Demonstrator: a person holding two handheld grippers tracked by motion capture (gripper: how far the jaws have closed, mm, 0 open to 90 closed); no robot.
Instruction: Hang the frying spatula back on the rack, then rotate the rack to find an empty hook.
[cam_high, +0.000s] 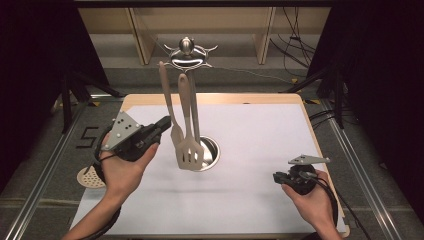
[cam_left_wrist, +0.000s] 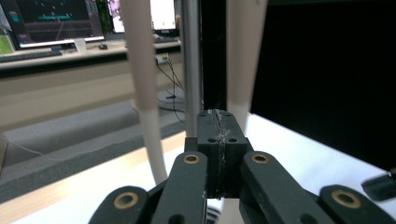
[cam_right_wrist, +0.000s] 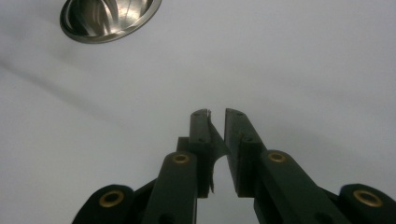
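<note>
Lab: monitors (cam_left_wrist: 51, 21) on desk, framed test table (cam_high: 260, 200), floor cables (cam_high: 295, 30)

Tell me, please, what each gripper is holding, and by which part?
Nothing: the left gripper is shut with nothing between its fingers, beside the hanging utensils; the right gripper holds nothing.

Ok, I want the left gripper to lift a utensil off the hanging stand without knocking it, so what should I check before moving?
1. Left gripper empty: ok, jaws pressed together with nothing between them.
2. Left jaws wide enough to take a handle: not ok, they are shut.
3. Slotted spatula hanging free on the stand: ok, it hangs beside a second utensil.
4. Left gripper clear of the handles: cannot tell, its tip is very close to them.
5. Right gripper out of the way: ok, low at the right of the table, jaws slightly apart and empty.
</note>
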